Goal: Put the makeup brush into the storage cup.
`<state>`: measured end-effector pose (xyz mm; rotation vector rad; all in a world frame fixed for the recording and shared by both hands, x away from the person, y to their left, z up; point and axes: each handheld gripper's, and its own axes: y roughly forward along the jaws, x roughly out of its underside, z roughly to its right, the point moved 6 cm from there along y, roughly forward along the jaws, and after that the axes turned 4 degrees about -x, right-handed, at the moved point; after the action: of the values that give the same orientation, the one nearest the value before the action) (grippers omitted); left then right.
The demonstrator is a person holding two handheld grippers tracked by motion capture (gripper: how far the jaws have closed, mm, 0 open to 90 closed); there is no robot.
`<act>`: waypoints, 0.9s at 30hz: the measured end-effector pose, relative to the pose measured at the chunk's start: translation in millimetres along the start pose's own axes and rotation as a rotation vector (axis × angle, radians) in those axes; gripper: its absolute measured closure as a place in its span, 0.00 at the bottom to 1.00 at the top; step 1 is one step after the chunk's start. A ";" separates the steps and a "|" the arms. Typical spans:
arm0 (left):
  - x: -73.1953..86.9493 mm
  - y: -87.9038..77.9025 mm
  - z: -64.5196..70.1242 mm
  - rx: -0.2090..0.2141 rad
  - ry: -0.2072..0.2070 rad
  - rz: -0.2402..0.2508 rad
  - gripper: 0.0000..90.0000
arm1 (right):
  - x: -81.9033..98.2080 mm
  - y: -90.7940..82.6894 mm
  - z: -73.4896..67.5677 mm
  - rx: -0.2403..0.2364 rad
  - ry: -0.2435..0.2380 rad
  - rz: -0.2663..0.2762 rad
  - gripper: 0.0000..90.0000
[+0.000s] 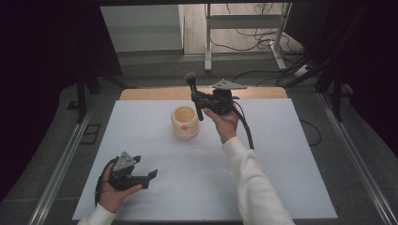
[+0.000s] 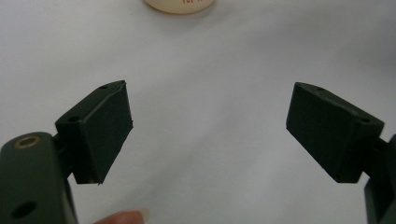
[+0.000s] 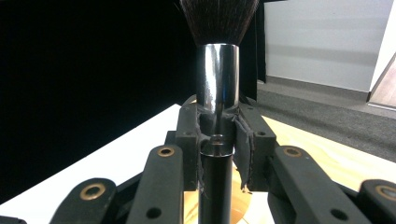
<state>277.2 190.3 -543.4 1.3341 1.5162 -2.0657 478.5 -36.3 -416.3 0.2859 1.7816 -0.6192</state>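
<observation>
Near the desk's (image 1: 281, 187) front-left corner, the left hand-held gripper (image 1: 141, 176) rests low with jaws wide apart, idle and likely waiting. Toward the far edge, the right hand-held gripper (image 1: 199, 99) is clamped on a makeup brush (image 1: 195, 96), bristles up, just above the cream cup (image 1: 185, 123), probably for dropping in. The cup's lettering is unreadable.

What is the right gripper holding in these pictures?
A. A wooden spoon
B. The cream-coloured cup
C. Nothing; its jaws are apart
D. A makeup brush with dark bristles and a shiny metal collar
D: in the right gripper view the right gripper is closed on the makeup brush, with its dark bristles above a shiny metal collar.
</observation>
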 end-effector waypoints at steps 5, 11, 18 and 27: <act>0.3 0.3 -0.1 0.001 -0.002 -0.001 0.17 | -1.7 3.5 0.2 0.001 0.004 0.002 0.81; 0.4 0.5 -0.2 0.001 -0.002 -0.001 0.17 | -2.9 9.5 0.2 -0.002 0.002 0.001 0.81; 0.6 0.7 -0.7 0.001 0.000 -0.003 0.17 | -4.3 16.9 -0.2 -0.003 0.004 0.000 0.81; 0.7 -0.1 -1.4 0.001 -0.003 -0.001 0.17 | -6.7 27.6 -1.3 -0.006 0.012 -0.002 0.81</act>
<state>277.5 191.8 -544.0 1.3301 1.5143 -2.0688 493.0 -11.9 -417.0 0.2844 1.7950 -0.6150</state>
